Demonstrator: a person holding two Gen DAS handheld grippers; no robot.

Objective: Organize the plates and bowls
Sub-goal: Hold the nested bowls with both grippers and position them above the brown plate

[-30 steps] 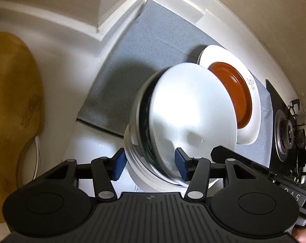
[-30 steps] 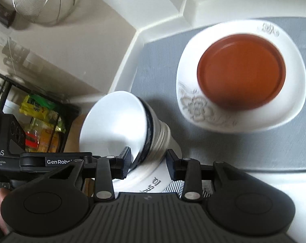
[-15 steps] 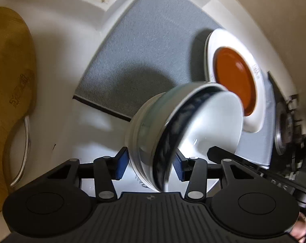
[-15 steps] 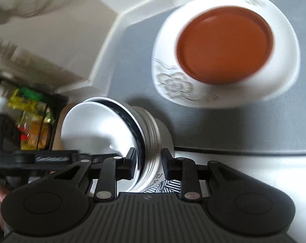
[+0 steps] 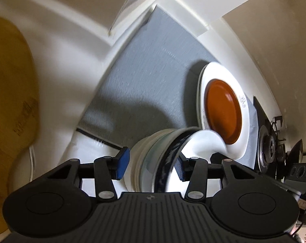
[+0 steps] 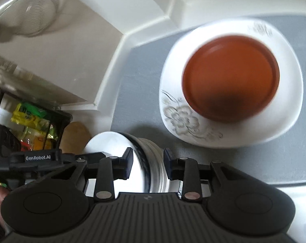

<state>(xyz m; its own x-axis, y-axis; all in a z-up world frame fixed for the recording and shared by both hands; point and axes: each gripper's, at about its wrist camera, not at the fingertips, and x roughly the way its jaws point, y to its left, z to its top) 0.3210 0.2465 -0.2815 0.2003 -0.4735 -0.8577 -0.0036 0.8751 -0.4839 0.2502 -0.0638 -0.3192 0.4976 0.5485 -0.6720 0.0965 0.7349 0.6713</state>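
While both grippers reach around it from opposite sides, a nested stack of bowls (image 5: 159, 162) hangs tipped on its side above the near edge of a grey mat (image 5: 144, 81), at the seam with the white counter (image 6: 274, 190). The left gripper (image 5: 150, 163) has its blue pads either side of the stack, and its jaws are opening; whether the pads press the bowls cannot be told. The right gripper (image 6: 147, 163) straddles the same stack, its jaws also opening, with the left pad against the inner white bowl.

Seen from the left wrist, the stack's axis runs roughly level, the open mouths facing right toward a white flowered plate (image 6: 231, 129) carrying a brown dish (image 6: 230, 79). A dark blue-patterned bowl (image 5: 169, 156) sits among the white ones.

The step in hand appears to be carrying the bowls to the mat. Next, the stack likely needs turning mouth-up and lowering onto bare mat beside the plate, without knocking it.
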